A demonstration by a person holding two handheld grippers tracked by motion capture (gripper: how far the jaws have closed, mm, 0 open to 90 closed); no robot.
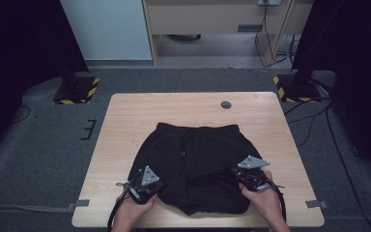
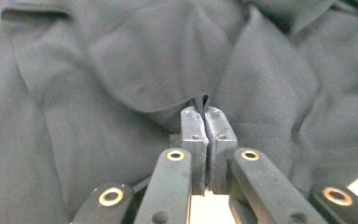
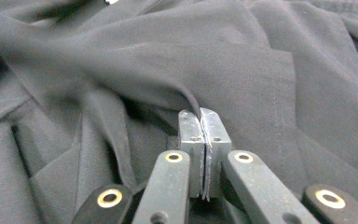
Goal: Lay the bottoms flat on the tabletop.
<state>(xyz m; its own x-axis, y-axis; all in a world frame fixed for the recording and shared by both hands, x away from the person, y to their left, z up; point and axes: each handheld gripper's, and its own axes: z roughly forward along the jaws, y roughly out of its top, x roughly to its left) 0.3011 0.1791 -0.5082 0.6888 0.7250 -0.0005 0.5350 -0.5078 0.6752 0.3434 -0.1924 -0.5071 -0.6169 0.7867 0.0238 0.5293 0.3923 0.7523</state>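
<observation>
A pair of black shorts (image 1: 193,159) lies on the wooden table (image 1: 125,125), waistband toward the far side, leg ends rumpled near the front edge. My left gripper (image 1: 157,187) sits at the shorts' near left corner, held in a hand. In the left gripper view its jaws are shut on a pinched fold of the black fabric (image 2: 121,84), gripper (image 2: 206,112). My right gripper (image 1: 237,175) is at the near right side of the shorts. In the right gripper view its jaws press together on a raised ridge of the cloth (image 3: 242,79), gripper (image 3: 202,115).
A small round dark grommet (image 1: 226,104) is set in the table near the far edge. Two stand bases with yellow-black stripes (image 1: 76,91) (image 1: 297,88) sit on the grey carpet beyond the table. Cables run along the floor at the right.
</observation>
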